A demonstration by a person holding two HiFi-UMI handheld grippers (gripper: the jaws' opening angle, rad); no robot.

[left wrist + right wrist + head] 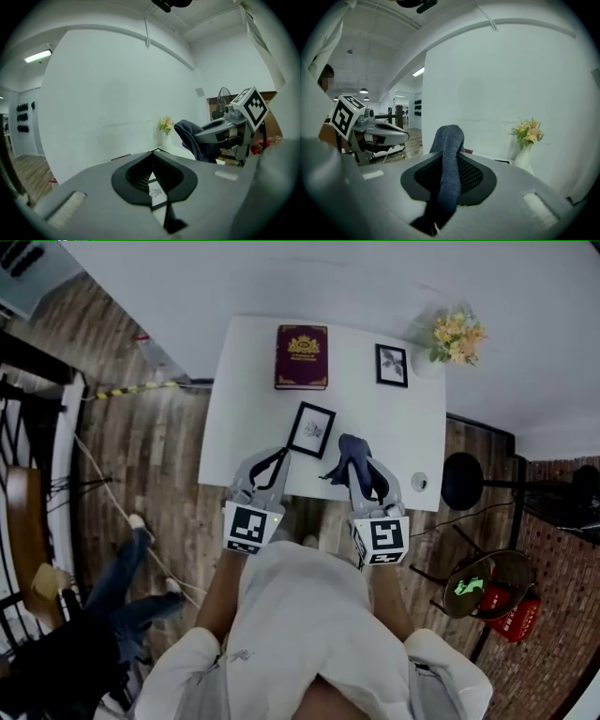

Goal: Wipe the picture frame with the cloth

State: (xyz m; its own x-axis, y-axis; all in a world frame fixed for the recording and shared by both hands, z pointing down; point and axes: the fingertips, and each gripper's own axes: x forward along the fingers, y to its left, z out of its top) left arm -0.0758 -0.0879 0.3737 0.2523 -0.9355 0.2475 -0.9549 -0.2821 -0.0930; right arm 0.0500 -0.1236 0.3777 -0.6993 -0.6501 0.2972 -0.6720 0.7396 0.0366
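A black picture frame (311, 429) holding a white print sits tilted near the front of the white table (246, 381). My left gripper (281, 455) is shut on the frame's lower left corner. In the left gripper view the frame (153, 188) shows as a thin edge between the pads. My right gripper (354, 465) is shut on a dark blue cloth (348, 455), just right of the frame and apart from it. The cloth (449, 164) stands up out of the jaws and folds over at the top. The left gripper view shows the cloth (189, 136) hanging from the right gripper.
A dark red book (301, 356) lies at the table's back, with a small second framed picture (391, 365) and a vase of yellow flowers (456, 337) to its right. A small round object (419, 482) sits at the front right corner. A black stool (461, 480) stands right of the table.
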